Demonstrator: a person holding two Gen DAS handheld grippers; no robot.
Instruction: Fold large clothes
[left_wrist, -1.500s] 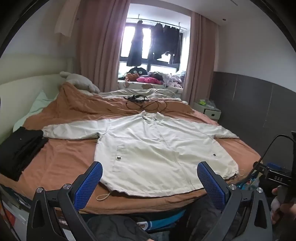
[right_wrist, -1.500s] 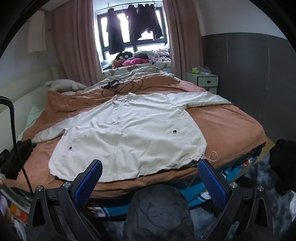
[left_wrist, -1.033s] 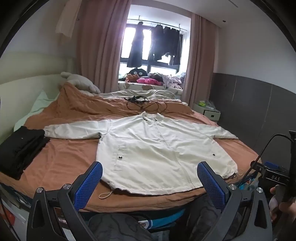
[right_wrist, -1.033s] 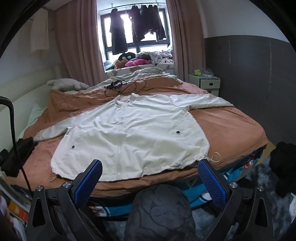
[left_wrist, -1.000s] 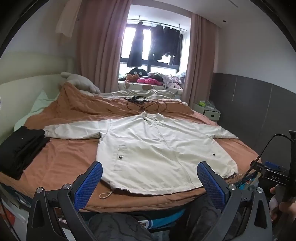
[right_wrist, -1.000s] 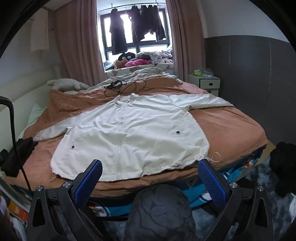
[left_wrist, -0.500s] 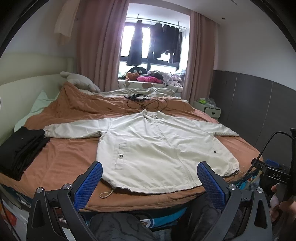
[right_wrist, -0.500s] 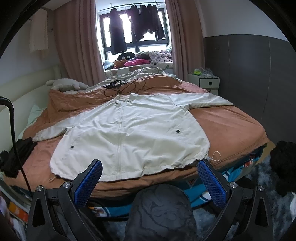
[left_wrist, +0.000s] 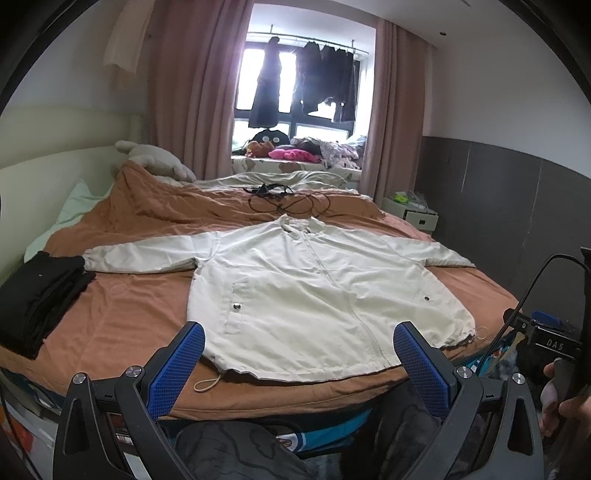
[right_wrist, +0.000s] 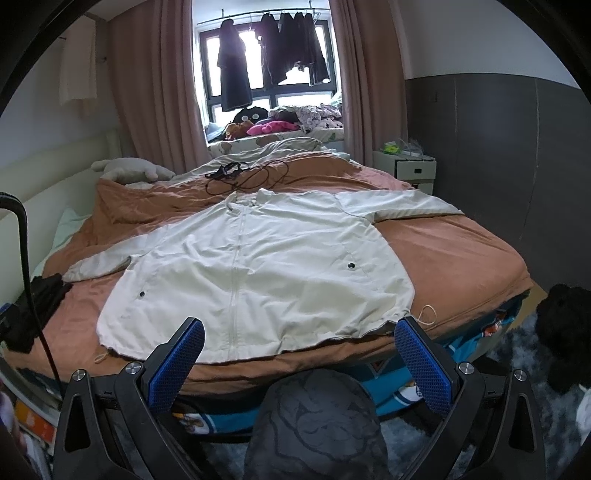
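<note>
Because both cameras sat low at the foot of the bed (left_wrist: 122, 317), the floor under the near edge was mostly hidden behind dark gripper frames and a gray patterned shape. What that shape was could not be told. The jacket (left_wrist: 306, 288) lay flat and face up in the middle of the bed, zipped, with both sleeves spread out to the sides. Its hem ran along the near edge, and a drawstring loop (left_wrist: 207, 384) stuck out past the hem. In the right wrist view, the right sleeve (right_wrist: 399, 206) reached close to the right edge of the bed.

The left gripper (left_wrist: 299, 365) had its blue pads wide apart and held nothing. The right gripper (right_wrist: 299, 365) was spread just as wide, also holding nothing. Both hung short of the hem, not touching the cloth.

A stack of folded black clothes (left_wrist: 37, 291) sat at the left edge, near the left sleeve's cuff. Black cables (left_wrist: 288, 199) lay beyond the collar, apart from it. Bare brown blanket showed on both sides of the jacket's body.
</note>
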